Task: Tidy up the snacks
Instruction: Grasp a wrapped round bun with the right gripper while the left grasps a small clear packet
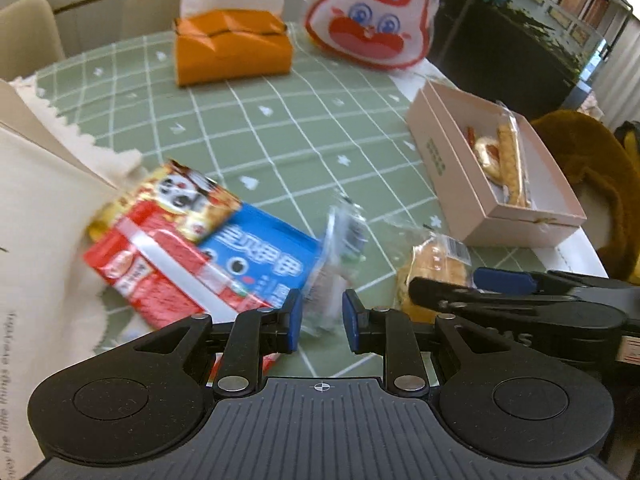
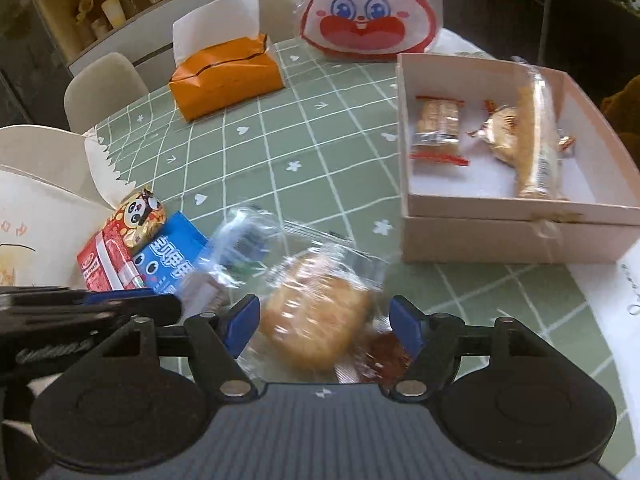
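Observation:
A pink box point(image 2: 520, 236) at the right holds several wrapped snacks point(image 2: 438, 128); it also shows in the left wrist view point(image 1: 452, 172). A red packet point(image 1: 160, 268), a blue packet point(image 1: 264, 256) and a panda packet point(image 1: 188, 200) lie in a pile at the left. My left gripper point(image 1: 319, 320) is open, its jaws on either side of a clear wrapped snack point(image 1: 336, 264). My right gripper point(image 2: 326, 326) is open around a wrapped bun point(image 2: 316, 312), which also shows in the left wrist view point(image 1: 430, 272).
An orange tissue box point(image 1: 232, 48) and a rabbit-face bag point(image 1: 372, 16) stand at the back of the green checked tablecloth point(image 1: 280, 128). A white paper bag point(image 1: 32, 208) lies at the left. A brown plush thing point(image 1: 592, 168) sits beyond the box. Chairs stand behind.

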Motion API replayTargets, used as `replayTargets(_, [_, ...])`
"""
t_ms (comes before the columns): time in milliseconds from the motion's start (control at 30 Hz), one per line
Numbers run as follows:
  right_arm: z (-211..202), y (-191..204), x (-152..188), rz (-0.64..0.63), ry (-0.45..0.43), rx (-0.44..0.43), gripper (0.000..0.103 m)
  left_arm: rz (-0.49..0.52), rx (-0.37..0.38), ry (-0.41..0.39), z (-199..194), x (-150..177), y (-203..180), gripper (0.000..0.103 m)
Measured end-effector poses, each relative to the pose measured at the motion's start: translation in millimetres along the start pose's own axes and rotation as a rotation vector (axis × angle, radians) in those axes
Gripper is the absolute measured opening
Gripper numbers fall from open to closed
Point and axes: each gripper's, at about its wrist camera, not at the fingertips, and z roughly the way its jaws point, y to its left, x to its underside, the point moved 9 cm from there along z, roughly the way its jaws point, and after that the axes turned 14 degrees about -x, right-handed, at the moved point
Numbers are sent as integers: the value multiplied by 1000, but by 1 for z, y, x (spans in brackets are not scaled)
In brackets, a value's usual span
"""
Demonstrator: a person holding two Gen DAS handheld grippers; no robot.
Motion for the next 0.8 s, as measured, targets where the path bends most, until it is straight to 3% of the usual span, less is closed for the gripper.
replayTargets(133, [17,2,6,-12,50,6,76,-21,2,-12,-5,-5,7,26])
replayTargets(200, [16,3,13,15,62,-19,66,-18,7,-16,-4,-7,6,26])
replayTargets(367, [-1,3,30,-26,65,-12,55,4,32,-29,0,-11,-1,26])
replayTargets(600, [-39,-19,51,-41,34,59,54,-49,2,-64,20,-28,3,26])
replayTargets(800, [-60,-33,63,-33,21,60,56,77,6,7,51,-24,-33,27])
